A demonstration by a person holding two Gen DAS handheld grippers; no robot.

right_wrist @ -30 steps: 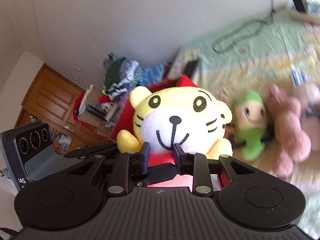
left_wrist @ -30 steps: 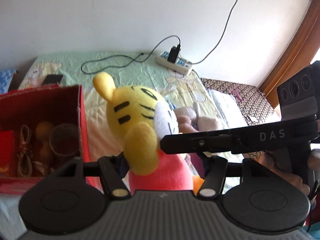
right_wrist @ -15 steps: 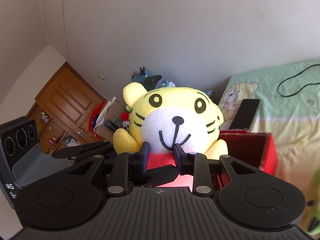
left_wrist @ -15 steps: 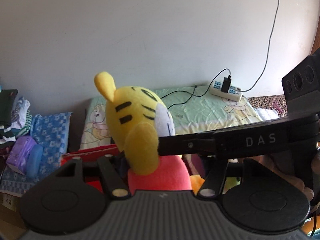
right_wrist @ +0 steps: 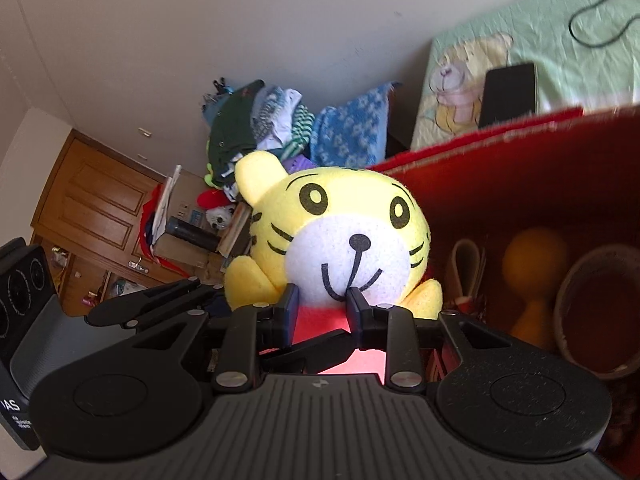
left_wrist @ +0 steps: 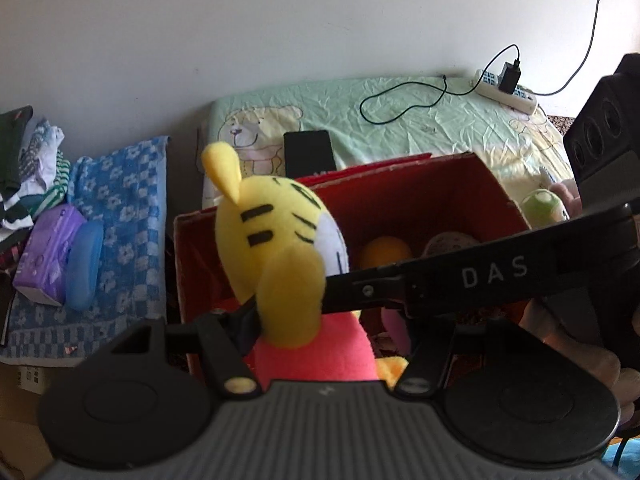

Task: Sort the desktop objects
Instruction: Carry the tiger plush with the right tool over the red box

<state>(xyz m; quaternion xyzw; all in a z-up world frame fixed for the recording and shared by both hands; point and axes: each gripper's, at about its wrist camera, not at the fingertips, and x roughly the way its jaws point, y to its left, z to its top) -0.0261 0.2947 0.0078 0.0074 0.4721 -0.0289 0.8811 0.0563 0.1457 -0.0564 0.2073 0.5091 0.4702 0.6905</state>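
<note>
Both the left gripper and right gripper are closed on the tiger toy's red body, holding it by the red box, so next comes lowering it inside and letting go

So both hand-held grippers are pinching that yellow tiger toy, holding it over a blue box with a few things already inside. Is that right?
Nearly. The box is red, not blue; both wrist views show its red walls. The rest holds: the left hand-held gripper and right hand-held gripper both pinch the yellow tiger toy over it, with things already inside.
</note>
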